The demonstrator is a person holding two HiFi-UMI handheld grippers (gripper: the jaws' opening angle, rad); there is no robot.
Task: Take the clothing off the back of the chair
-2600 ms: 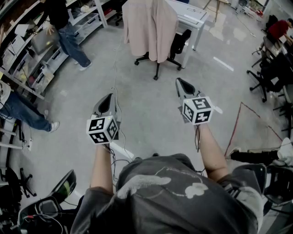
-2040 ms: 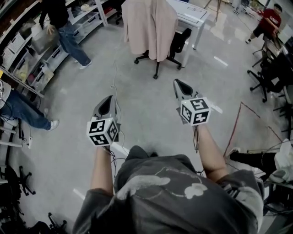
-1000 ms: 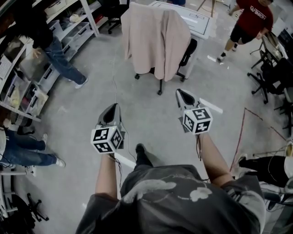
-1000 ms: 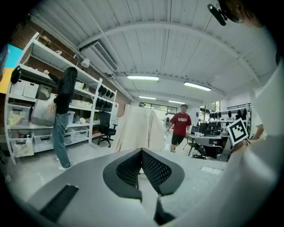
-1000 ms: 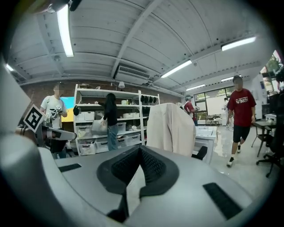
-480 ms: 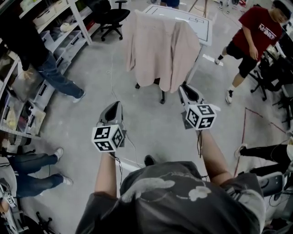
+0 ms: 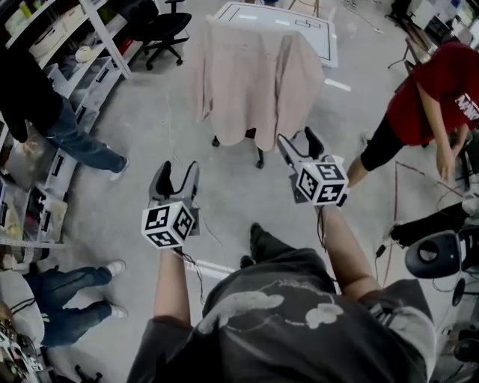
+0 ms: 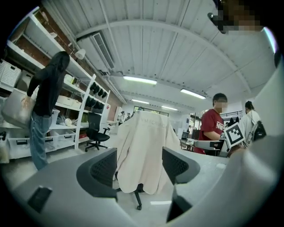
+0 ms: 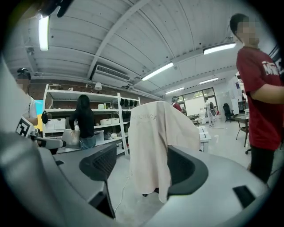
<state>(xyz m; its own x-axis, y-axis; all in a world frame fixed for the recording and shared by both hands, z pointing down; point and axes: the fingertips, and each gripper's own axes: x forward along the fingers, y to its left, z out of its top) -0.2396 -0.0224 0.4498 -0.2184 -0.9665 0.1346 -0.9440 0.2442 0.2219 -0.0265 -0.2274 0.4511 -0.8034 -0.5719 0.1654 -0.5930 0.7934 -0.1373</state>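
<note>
Across the concrete floor point(image 7: 135, 202) a jacket point(image 7: 254, 82) drapes the chair point(image 7: 259, 154), so the left tool point(image 7: 177, 170) and right tool point(image 7: 299, 142), jaws just opening wide and empty, aim at it to grab.

Clothing point(image 7: 254, 78) hangs over chair point(image 8: 137, 197) back at 12 o'clock. Table point(image 7: 277, 15) behind it. Shelving point(image 7: 90, 60) at 10 o'clock, 1 person point(image 7: 45, 112) before it. Another person point(image 7: 426, 97) at 2 o'clock. Left gripper point(image 7: 178, 170) and right gripper point(image 7: 299, 143) sit before the clothing, apart from it.
</note>
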